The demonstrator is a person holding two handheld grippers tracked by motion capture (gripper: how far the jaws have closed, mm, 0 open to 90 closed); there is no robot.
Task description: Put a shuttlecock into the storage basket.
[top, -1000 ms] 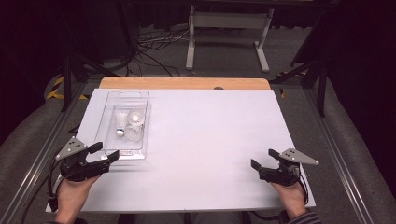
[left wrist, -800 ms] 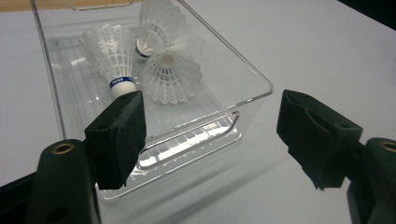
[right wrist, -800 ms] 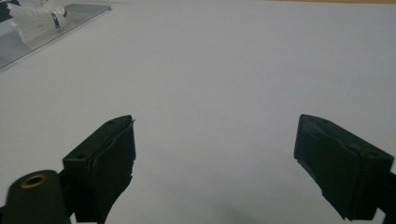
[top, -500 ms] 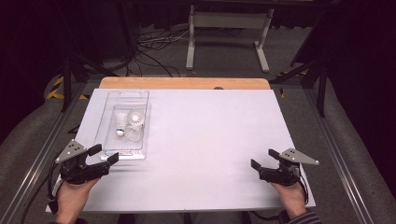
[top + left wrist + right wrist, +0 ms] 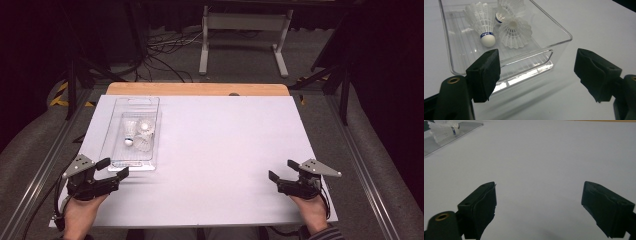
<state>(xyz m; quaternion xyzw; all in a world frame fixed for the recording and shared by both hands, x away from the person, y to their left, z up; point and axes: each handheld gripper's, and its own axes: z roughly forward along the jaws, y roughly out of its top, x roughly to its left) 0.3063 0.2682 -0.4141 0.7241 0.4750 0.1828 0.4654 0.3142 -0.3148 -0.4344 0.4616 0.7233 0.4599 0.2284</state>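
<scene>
Left tongs (image 5: 116, 168) gaping wide just short of the tray's (image 5: 114, 150) near end, three shuttlecocks (image 5: 137, 133) lying inside the clear tray at the worktop's (image 5: 225, 150) left, right tongs (image 5: 280, 170) equally wide, empty, low over bare white surface, well apart from tray

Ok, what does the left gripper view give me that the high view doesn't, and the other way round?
Left gripper view alone: the blue band above the cork of one shuttlecock, and the ribbed floor of the clear tray.

High view alone: the right hand-held gripper, open over bare white table, the wooden edge beyond it, and the floor stand behind.

Both: the tray with three shuttlecocks, and the left hand-held gripper open just short of the tray's near end.
</scene>
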